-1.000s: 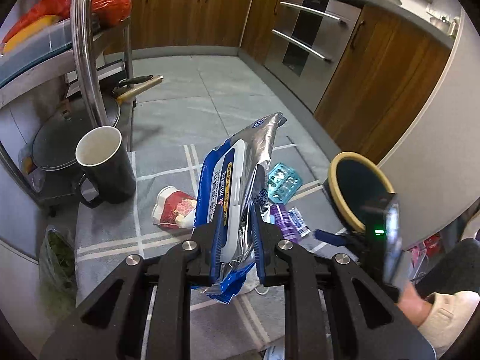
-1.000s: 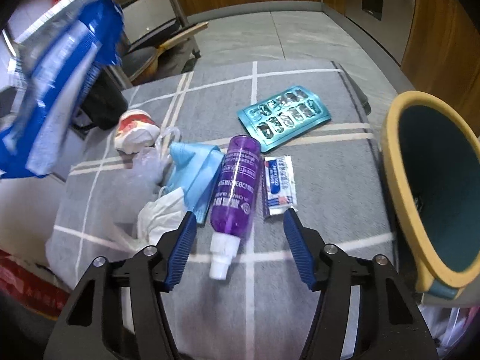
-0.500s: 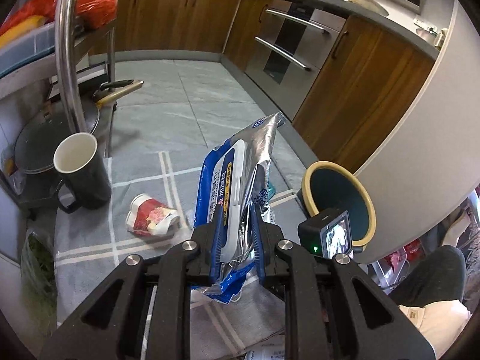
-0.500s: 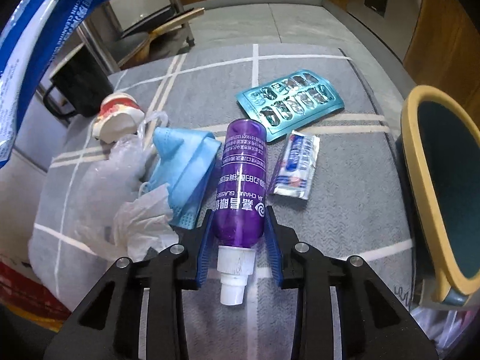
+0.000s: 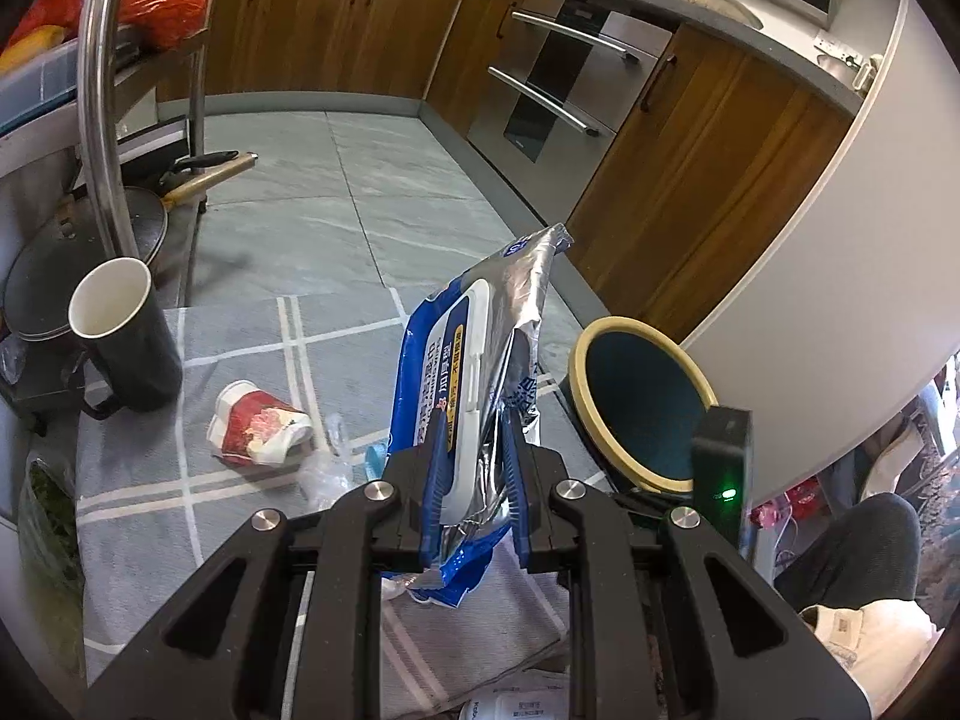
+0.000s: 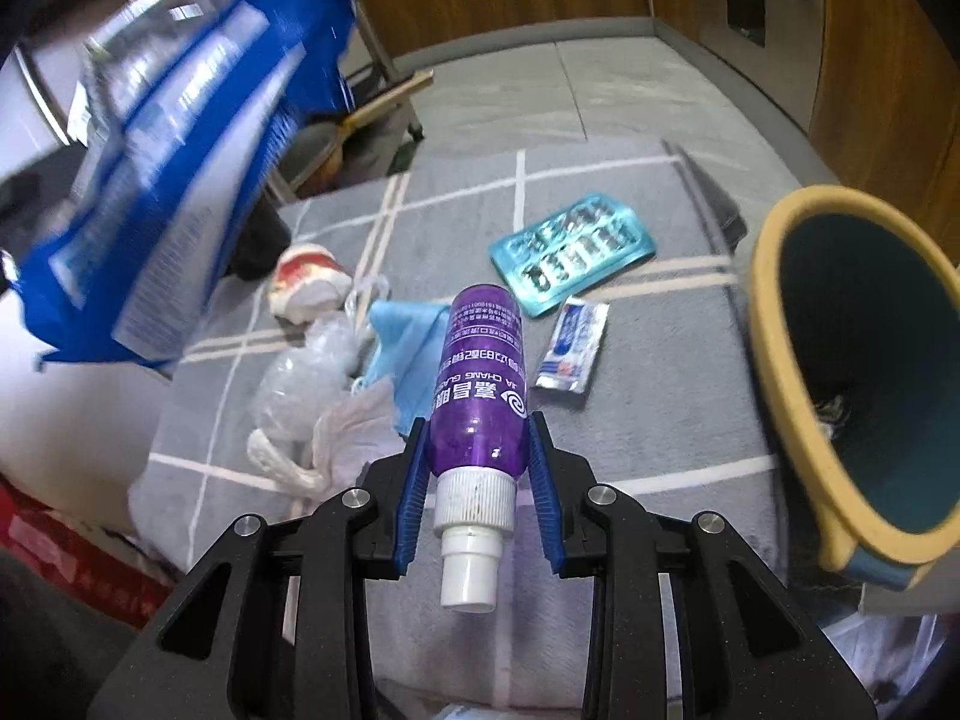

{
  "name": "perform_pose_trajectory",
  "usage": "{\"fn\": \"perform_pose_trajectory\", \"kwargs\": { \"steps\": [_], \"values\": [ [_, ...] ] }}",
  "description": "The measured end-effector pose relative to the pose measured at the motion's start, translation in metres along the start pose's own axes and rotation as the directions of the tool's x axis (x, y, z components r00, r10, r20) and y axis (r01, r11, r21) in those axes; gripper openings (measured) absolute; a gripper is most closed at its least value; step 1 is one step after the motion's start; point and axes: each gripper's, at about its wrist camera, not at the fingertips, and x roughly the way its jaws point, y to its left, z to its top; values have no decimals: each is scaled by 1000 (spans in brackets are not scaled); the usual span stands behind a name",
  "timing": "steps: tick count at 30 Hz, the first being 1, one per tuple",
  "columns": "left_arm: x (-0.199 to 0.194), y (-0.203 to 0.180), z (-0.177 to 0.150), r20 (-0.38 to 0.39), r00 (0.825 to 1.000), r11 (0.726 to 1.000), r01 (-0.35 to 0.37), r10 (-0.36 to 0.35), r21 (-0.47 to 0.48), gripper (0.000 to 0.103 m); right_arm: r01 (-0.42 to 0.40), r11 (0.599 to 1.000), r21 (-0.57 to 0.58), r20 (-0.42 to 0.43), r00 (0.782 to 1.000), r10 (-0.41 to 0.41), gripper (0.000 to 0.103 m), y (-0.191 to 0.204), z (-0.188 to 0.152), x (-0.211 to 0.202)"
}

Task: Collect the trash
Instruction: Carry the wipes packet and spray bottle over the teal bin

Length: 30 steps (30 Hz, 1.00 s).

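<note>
Purple bottle (image 6: pixel 483 384) clamped between the blue pads of the right gripper (image 6: pixel 480 468), gripped near the shoulder, white cap pointing back toward the camera, base pointing forward; long axis in line with the fingers. Looks lifted just clear of the grey checked cloth (image 6: pixel 648 420), though contact at the far end impossible to rule out from this angle. Bin (image 6: pixel 774 360) with the yellow rim just to the right of that gripper, mouth tilted toward it, so likely a short swing rightward to drop. Right gripper clearly the nearer one to the bin.

Blue wipes pack (image 5: pixel 474 396) pinched upright in the left gripper (image 5: pixel 474 456), foil top standing ahead and above the fingers, lower corner hanging below them. Same bin (image 5: pixel 585 348) ahead and to the right of it, partly blocked by the black body of the other tool.

Left on the cloth, ahead of the right gripper: teal blister tray (image 6: pixel 570 252), small sachet (image 6: pixel 573 351), blue mask (image 6: pixel 408 348), crumpled clear plastic (image 6: pixel 312 372), crushed paper cup (image 6: pixel 306 282). Black mug (image 5: pixel 123 342) ahead-left of the left gripper, probably not trash.

Wipes pack badly blurred in the right view. Bin bottom dark, contents hard to make out; its near edge cut off by the frame.
</note>
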Motion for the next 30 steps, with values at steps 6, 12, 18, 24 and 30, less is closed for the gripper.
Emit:
{"fn": "perform_pose_trajectory", "kwargs": {
  "steps": [6, 12, 18, 24, 30],
  "values": [
    [10, -17, 2, -18, 999, 999, 31, -31, 13, 17, 14, 1000, 27, 52, 999, -16, 33, -23, -1, -34],
    [24, -37, 6, -43, 994, 995, 99, -99, 3, 17, 29, 996, 82, 108, 993, -38, 33, -59, -7, -74],
    [43, -68, 8, -77, 988, 990, 137, -135, 26, 17, 38, 986, 161, 160, 985, -64, 33, -92, -17, -103],
    [73, -101, 7, -122, 977, 983, 182, -177, 33, 17, 57, 970, 236, 187, 977, -103, 33, -123, -26, -117],
    [113, -132, 1, -180, 959, 974, 225, -219, 14, 17, 55, 946, 319, 217, 967, -129, 33, -154, -34, -131]
  ]
}}
